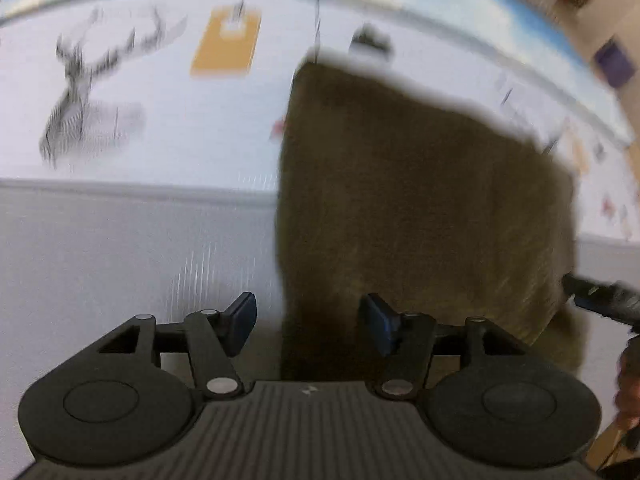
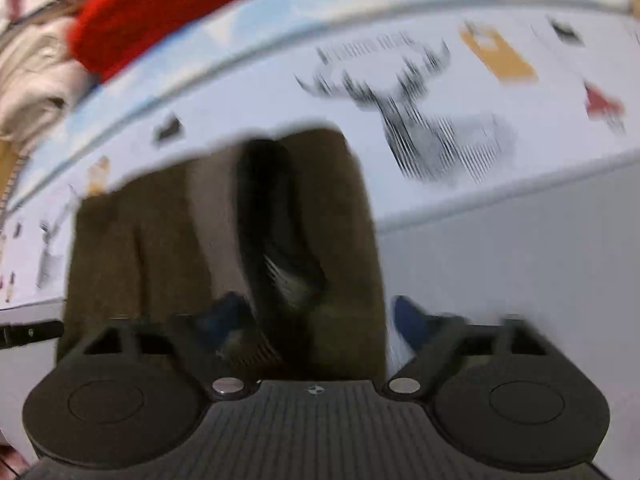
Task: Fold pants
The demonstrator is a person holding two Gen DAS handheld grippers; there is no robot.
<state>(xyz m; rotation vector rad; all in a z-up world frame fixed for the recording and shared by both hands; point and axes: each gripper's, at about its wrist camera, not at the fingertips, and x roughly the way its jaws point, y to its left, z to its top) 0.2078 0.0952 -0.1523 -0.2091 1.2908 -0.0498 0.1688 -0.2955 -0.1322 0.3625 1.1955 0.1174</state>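
Pants (image 1: 420, 208): olive-brown fabric, already folded into a compact block (layer count cannot be told through the motion blur). In the left wrist view the block fills the centre-right of the frame; in the right wrist view it fills the centre-left.

Surface: white cloth (image 1: 160, 140) with a printed deer (image 1: 76, 92) at upper left of the left view and an orange patch (image 1: 226, 42) at upper centre. A grey band (image 1: 120, 260) crosses the lower left.

Handling: judged soft, limp and fairly light. The material should drape and slump when lifted, so stacked layers may slide apart. No fragility is expected.

Grasp site: pinch at a folded edge or corner, catching all layers together. The straight left edge in the left view looks like the cleanest line to take.

Left gripper (image 1: 308, 322): fingers spread wide, holding nothing. The block's lower left edge lies between them, nearer the right-hand pad (image 1: 378, 324); contact cannot be confirmed.

Right gripper (image 2: 320, 322): fingers spread wide, holding nothing. The left pad (image 2: 226, 318) overlaps the fabric in the picture; the right pad (image 2: 410, 324) sits just off the block's right edge.

Dark strip (image 2: 272, 232): runs down the fabric in the right view (identity unclear, heavily blurred).

Background: red item (image 2: 168, 8) at upper left of the right view.
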